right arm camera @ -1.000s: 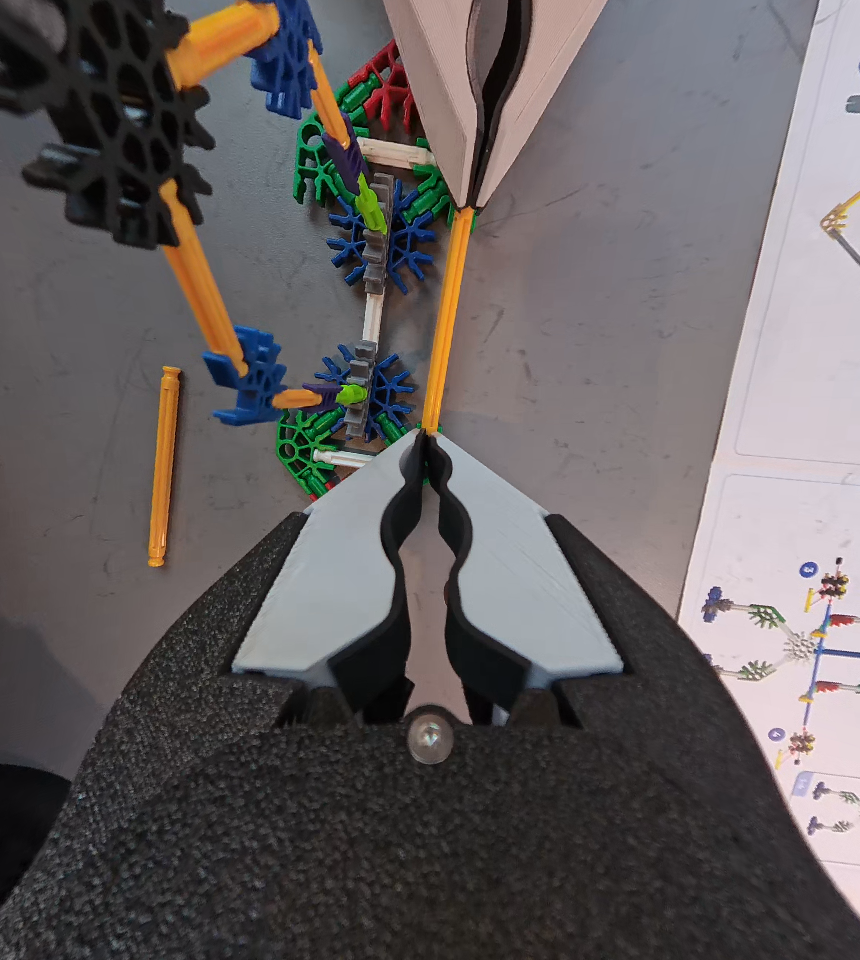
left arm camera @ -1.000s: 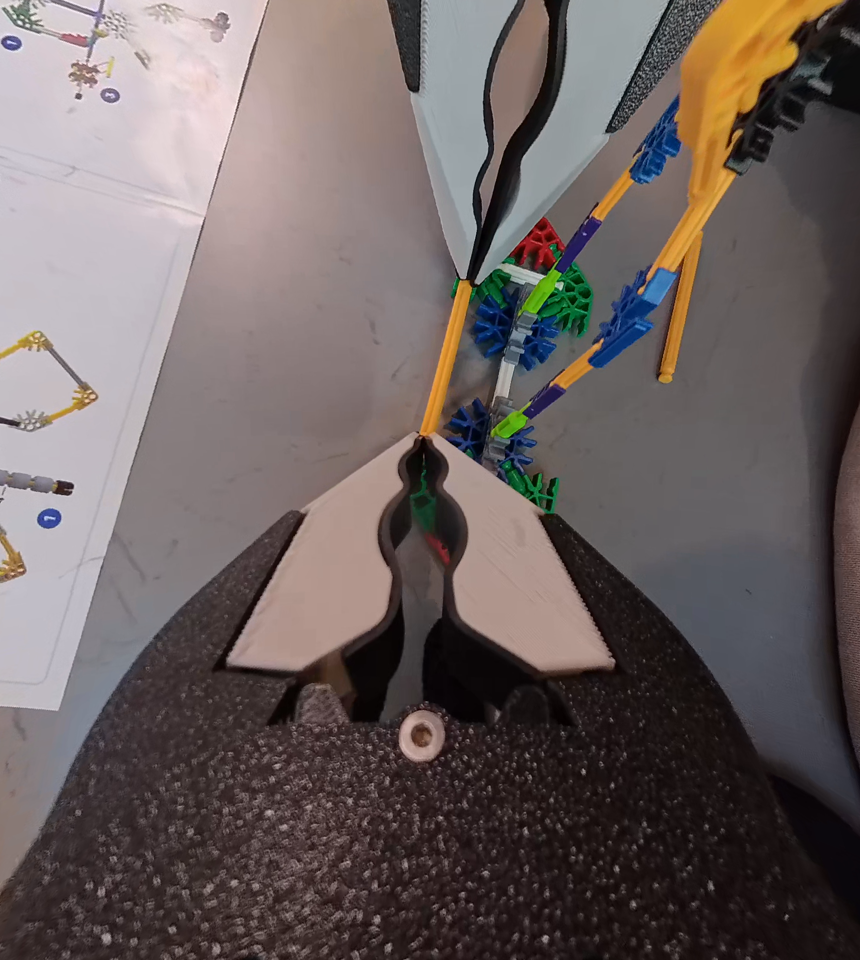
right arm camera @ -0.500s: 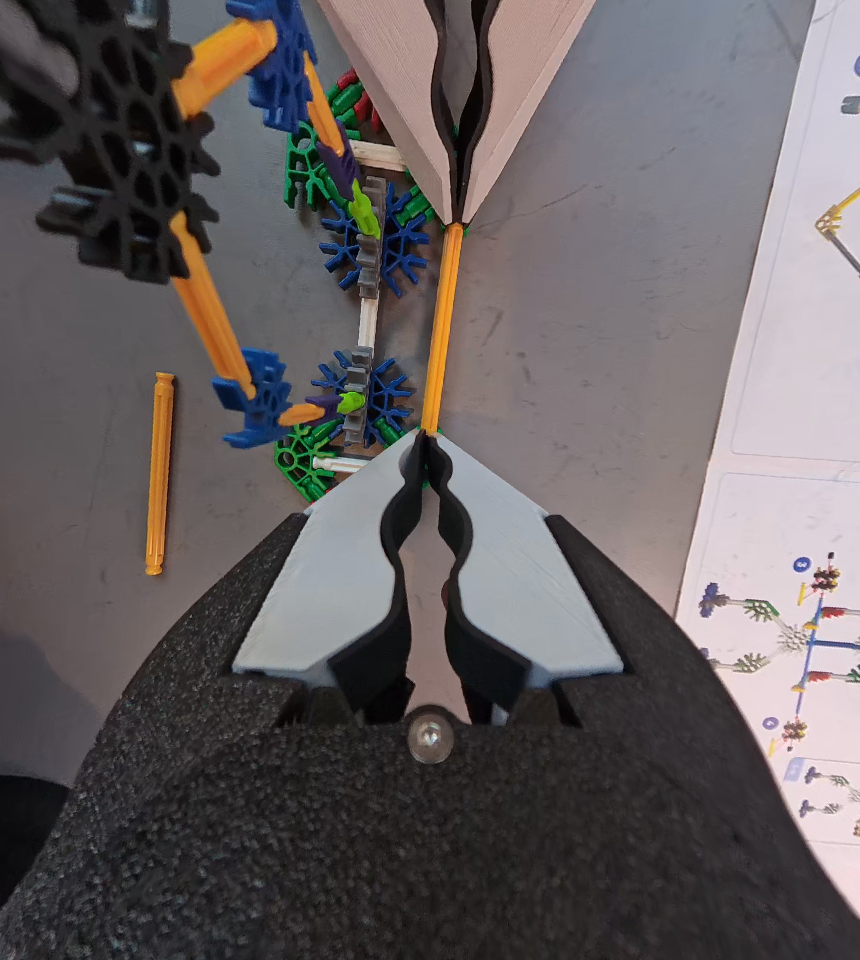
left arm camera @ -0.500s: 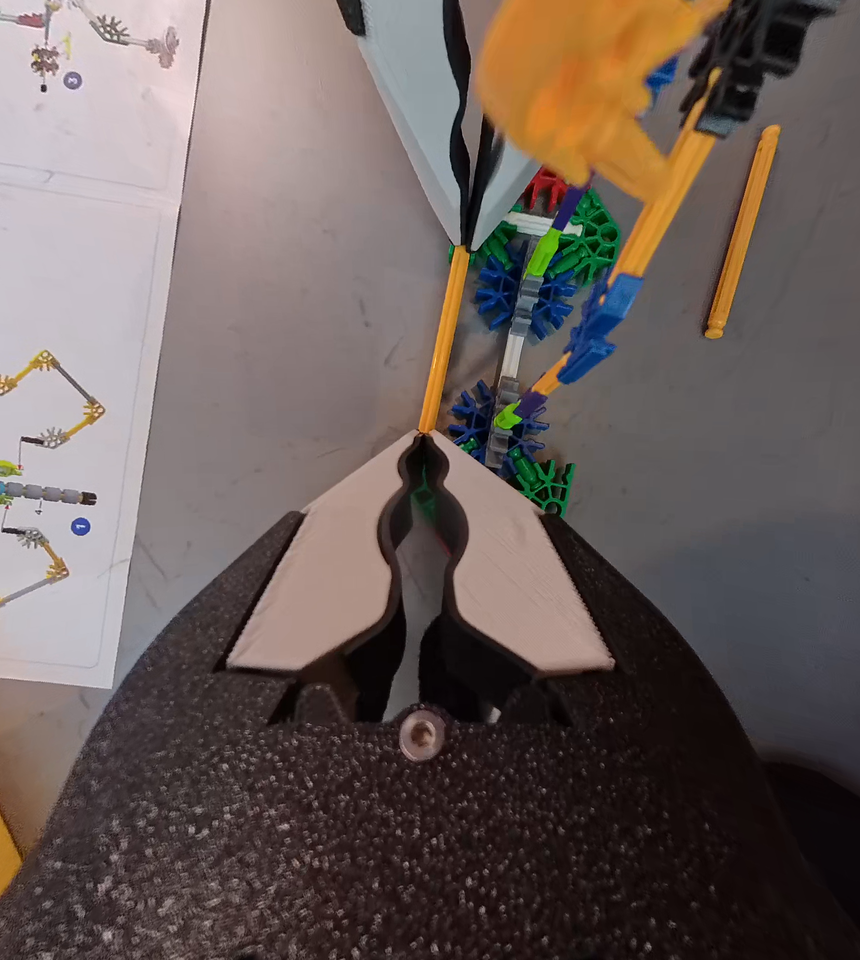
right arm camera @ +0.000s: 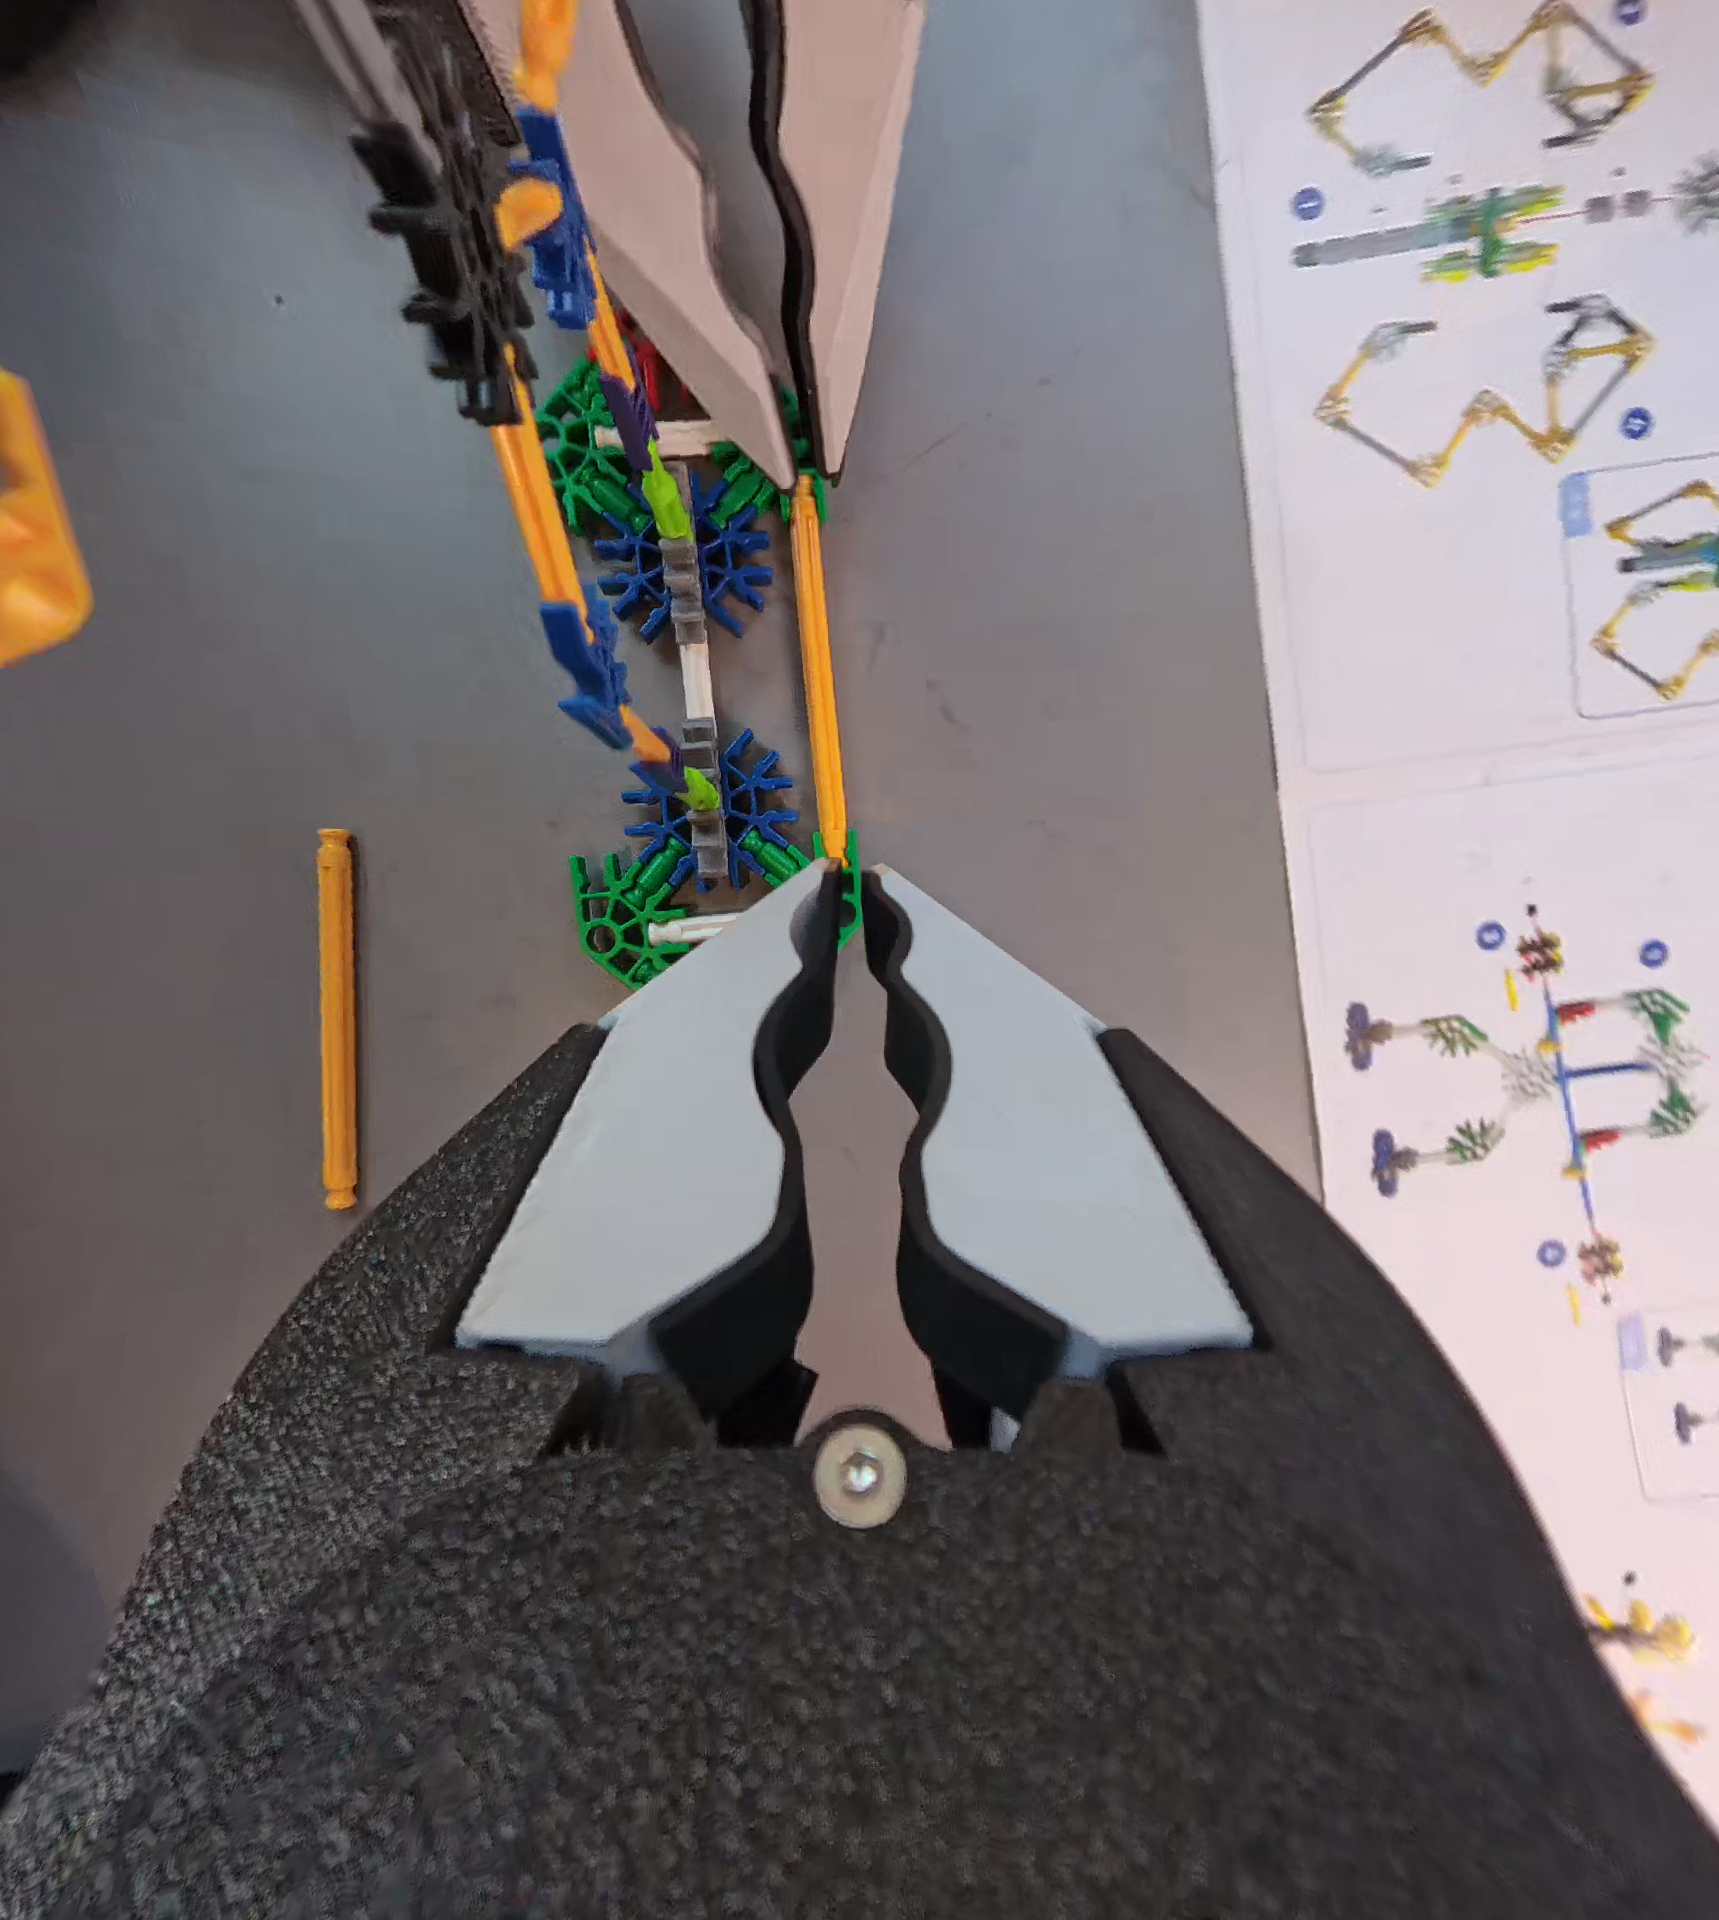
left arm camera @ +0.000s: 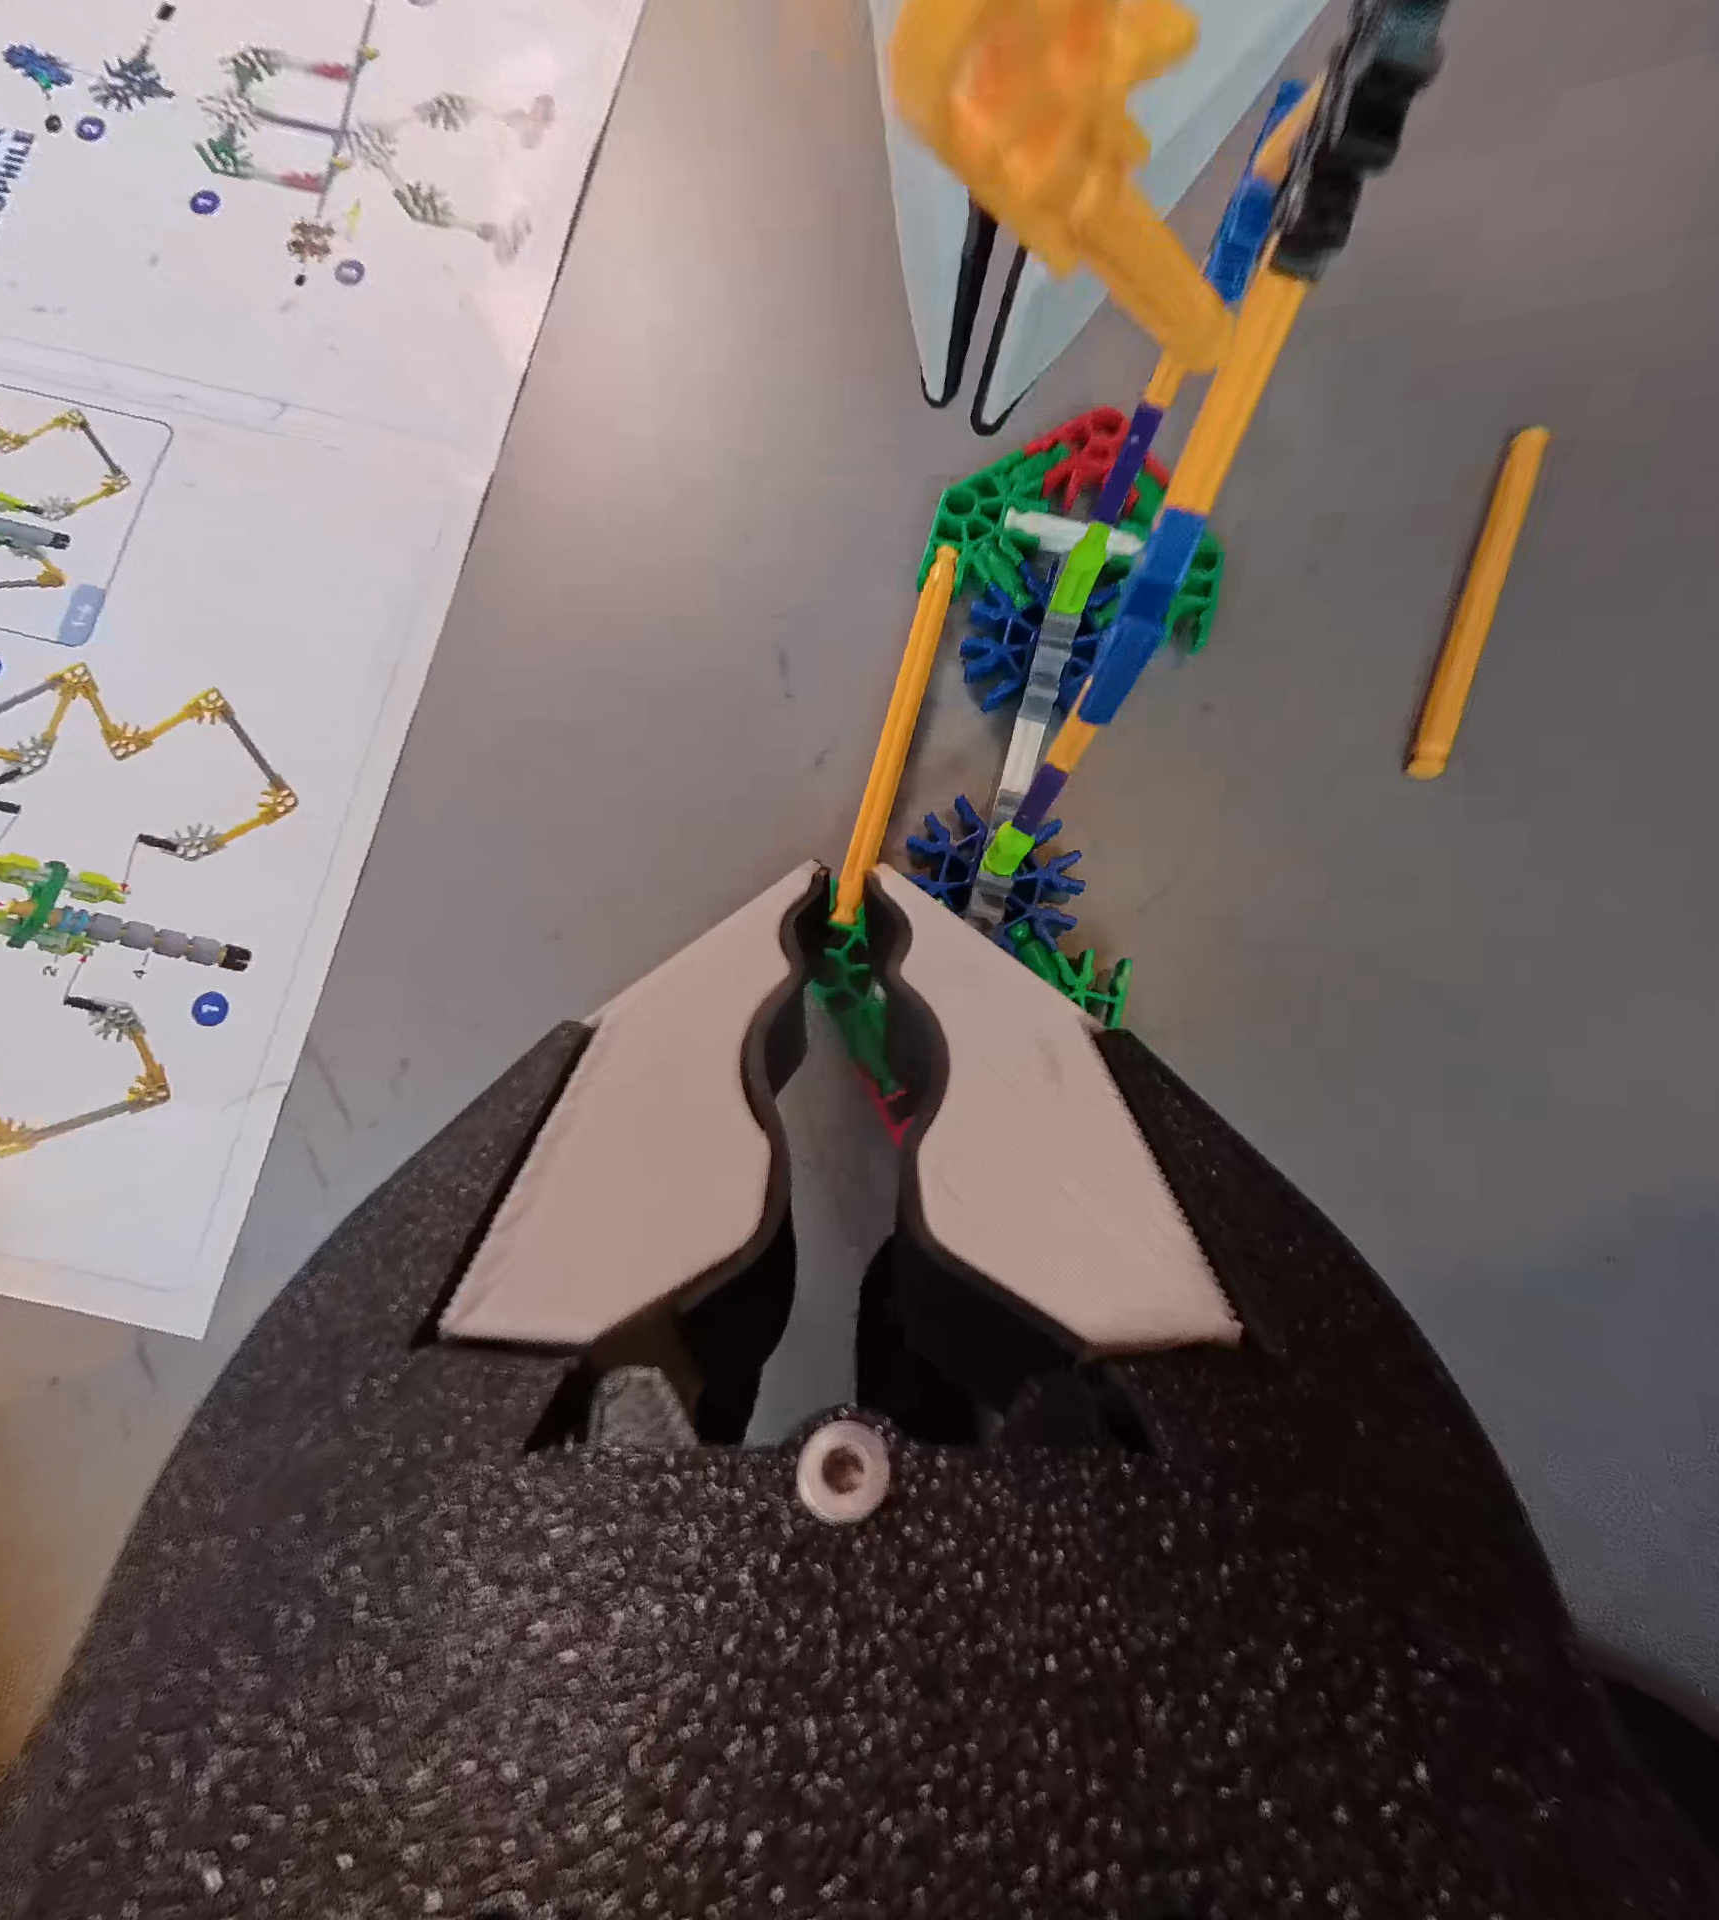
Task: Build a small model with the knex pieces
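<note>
A grey table [left arm camera: 689, 436] holds an instruction sheet [left arm camera: 211, 582] and a colourful rod-and-connector toy model [right arm camera: 699, 665]. Both grippers (facing each other) have jaws slightly parted: the left gripper [left arm camera: 847, 883] around one end of the model's yellow rod [left arm camera: 894, 727], the right gripper [right arm camera: 847, 878] just off its other end. A loose yellow rod [right arm camera: 337, 1018] lies apart.
</note>
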The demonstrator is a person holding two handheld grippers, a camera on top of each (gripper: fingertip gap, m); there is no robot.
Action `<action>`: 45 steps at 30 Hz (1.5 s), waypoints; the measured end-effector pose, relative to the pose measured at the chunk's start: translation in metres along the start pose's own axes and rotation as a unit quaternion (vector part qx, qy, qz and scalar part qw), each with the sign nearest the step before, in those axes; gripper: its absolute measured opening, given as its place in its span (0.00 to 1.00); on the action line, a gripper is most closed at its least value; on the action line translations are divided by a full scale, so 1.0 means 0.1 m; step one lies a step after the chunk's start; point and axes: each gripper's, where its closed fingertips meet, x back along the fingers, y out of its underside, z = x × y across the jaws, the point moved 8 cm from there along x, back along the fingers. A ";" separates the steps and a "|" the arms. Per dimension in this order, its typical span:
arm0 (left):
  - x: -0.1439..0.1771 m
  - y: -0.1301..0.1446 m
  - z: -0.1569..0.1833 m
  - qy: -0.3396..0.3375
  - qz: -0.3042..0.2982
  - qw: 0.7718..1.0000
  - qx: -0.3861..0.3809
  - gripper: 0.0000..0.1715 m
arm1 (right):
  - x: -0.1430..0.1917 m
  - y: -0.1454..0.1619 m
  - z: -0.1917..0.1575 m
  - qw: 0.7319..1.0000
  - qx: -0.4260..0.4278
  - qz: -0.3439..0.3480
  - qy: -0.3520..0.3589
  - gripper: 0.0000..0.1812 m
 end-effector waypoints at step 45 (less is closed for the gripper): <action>0.08 0.34 0.31 0.017 0.075 0.996 -0.039 0.29 | -0.38 -0.06 -0.83 0.988 0.107 -0.009 0.113 0.05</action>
